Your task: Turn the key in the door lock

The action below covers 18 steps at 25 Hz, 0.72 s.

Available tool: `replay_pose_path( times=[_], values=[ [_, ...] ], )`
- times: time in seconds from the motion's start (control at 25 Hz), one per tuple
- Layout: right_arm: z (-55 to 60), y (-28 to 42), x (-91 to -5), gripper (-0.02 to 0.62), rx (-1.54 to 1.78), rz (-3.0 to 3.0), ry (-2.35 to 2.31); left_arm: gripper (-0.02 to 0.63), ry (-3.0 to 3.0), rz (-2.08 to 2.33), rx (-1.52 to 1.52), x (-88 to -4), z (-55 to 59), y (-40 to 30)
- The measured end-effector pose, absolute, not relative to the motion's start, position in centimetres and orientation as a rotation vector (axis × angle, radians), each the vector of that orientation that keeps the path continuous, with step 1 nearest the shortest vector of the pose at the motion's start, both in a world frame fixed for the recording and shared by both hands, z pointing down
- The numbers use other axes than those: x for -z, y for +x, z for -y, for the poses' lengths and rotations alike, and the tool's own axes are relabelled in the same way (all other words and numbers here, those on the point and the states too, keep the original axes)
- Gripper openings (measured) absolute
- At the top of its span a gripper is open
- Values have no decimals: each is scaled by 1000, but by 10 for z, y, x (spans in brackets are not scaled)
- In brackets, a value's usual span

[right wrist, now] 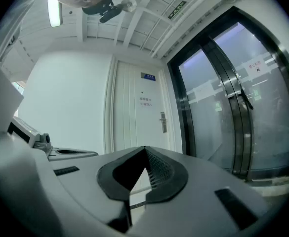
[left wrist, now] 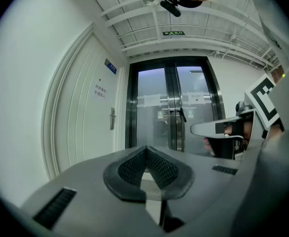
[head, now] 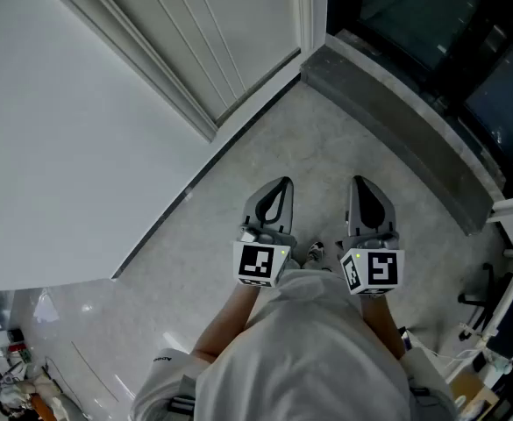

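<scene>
a white door stands ahead; left gripper and right gripper fingers are together, holding nothing.

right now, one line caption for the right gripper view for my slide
Shut, empty right tongs aimed at a white door with a lever handle, glass doors to its right
</scene>
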State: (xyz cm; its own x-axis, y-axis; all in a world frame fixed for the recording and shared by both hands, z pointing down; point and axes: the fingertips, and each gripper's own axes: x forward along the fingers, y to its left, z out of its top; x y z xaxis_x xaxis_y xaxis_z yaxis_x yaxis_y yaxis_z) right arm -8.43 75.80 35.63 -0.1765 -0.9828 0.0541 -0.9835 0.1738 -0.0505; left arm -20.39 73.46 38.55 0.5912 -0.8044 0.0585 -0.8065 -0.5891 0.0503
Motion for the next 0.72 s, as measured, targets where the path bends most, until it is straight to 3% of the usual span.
replay_pose_path(
  times=[0.72],
  values=[
    [-753,-107,-355,2,-101,2418,1967,9,2759,1379,-27,-375,-727,-208]
  ],
)
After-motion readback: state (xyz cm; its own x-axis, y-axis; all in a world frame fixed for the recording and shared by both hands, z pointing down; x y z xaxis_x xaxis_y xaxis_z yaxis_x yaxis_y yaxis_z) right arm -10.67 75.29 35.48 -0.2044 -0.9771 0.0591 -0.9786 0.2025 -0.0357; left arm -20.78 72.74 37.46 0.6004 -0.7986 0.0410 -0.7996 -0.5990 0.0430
